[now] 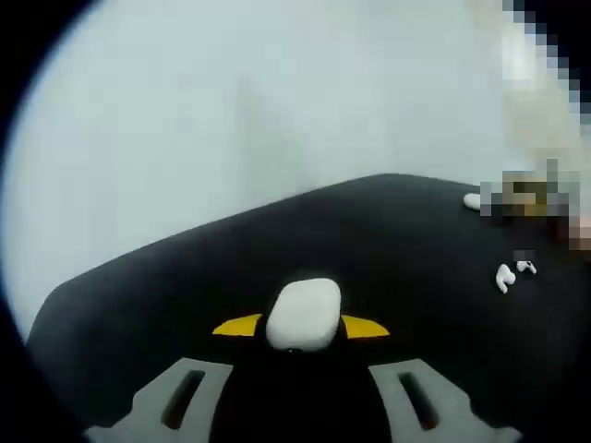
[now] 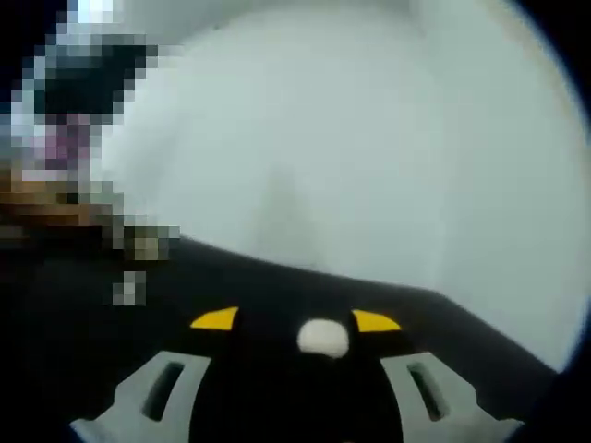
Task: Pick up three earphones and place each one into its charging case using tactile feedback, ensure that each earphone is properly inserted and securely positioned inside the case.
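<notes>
**Both grippers clamped on white pieces over a black surface**

Black matte surface (image 1: 277, 249) fills the lower half of both views, with a pale, blurred wall behind it.

Low at the centre of the left gripper view, the left gripper (image 1: 301, 325) is clamped on a white charging case (image 1: 303, 314), a rounded shape held between its 2 yellow-tipped fingertips (image 1: 238, 325). The case sits above the surface, just ahead of the grey jaw arms rising from the bottom edge.

At the right of that view, 2 loose white earphones (image 1: 512, 273) lie close together on the surface, well apart from the case. Further up, near the far edge of the surface, another small white object (image 1: 472, 200) lies; what it is cannot be told.

Low at the centre of the right gripper view, the right gripper (image 2: 322, 330) is closed on a small white earphone (image 2: 323, 338), pinched between its yellow fingertips (image 2: 214, 319).
</notes>
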`<state>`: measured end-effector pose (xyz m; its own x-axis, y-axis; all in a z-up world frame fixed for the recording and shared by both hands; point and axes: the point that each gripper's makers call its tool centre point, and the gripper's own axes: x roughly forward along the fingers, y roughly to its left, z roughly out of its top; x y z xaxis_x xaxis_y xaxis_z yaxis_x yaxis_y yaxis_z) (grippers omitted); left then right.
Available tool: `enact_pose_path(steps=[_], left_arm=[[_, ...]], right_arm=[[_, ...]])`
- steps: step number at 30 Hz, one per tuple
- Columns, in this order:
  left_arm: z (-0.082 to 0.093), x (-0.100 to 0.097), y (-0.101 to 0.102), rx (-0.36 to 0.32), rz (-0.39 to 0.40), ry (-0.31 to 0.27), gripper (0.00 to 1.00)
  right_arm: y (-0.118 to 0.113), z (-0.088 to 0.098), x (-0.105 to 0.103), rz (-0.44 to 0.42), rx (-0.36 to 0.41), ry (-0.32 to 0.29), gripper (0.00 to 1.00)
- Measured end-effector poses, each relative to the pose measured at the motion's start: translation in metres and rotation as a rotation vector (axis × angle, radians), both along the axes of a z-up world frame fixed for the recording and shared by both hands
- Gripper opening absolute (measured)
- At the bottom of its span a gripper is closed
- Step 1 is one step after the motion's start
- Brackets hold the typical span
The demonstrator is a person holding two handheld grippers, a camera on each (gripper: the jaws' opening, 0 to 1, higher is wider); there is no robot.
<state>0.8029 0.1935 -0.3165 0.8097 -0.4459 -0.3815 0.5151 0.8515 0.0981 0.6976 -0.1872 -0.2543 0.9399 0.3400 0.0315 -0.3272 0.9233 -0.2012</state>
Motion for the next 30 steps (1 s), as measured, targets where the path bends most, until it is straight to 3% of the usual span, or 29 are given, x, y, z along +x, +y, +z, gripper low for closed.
enact_pose_path(steps=[6, 10, 14, 18, 22, 24, 25, 26, 27, 28, 29, 30], left_arm=[[0.000, -0.014, -0.004, 0.021, -0.001, 0.017, 0.27], [0.002, -0.032, -0.007, 0.083, -0.023, -0.015, 0.27], [0.008, -0.055, -0.011, 0.233, -0.075, -0.112, 0.27], [0.015, -0.080, -0.022, 0.283, -0.125, -0.177, 0.27], [0.022, -0.109, -0.043, 0.241, -0.189, -0.211, 0.26], [0.021, -0.123, -0.057, 0.202, -0.242, -0.202, 0.25], [0.020, -0.129, -0.062, 0.188, -0.256, -0.195, 0.21], [0.013, -0.138, -0.063, 0.226, -0.267, -0.165, 0.11], [0.024, -0.139, -0.072, 0.154, -0.264, -0.227, 0.10], [0.020, -0.148, -0.078, 0.142, -0.298, -0.204, 0.10], [0.018, -0.150, -0.077, 0.157, -0.298, -0.201, 0.00], [0.020, -0.153, -0.079, 0.142, -0.296, -0.204, 0.00]], right_arm=[[0.004, -0.004, 0.002, 0.010, -0.023, 0.012, 0.46], [0.005, -0.006, 0.003, 0.014, -0.052, 0.015, 0.46], [0.002, -0.006, 0.005, 0.004, -0.055, 0.011, 0.46], [0.001, -0.006, 0.006, 0.005, -0.047, 0.016, 0.46], [0.002, -0.009, 0.008, 0.004, -0.066, 0.023, 0.46], [0.001, -0.010, 0.009, 0.001, -0.073, 0.024, 0.46], [0.001, -0.010, 0.009, 0.001, -0.073, 0.026, 0.46], [0.001, -0.011, 0.009, 0.000, -0.074, 0.027, 0.46], [0.001, -0.011, 0.009, -0.004, -0.077, 0.030, 0.46], [0.000, -0.012, 0.009, -0.006, -0.081, 0.030, 0.46], [0.000, -0.012, 0.010, -0.006, -0.083, 0.031, 0.46], [0.000, -0.013, 0.010, -0.007, -0.085, 0.032, 0.46]])
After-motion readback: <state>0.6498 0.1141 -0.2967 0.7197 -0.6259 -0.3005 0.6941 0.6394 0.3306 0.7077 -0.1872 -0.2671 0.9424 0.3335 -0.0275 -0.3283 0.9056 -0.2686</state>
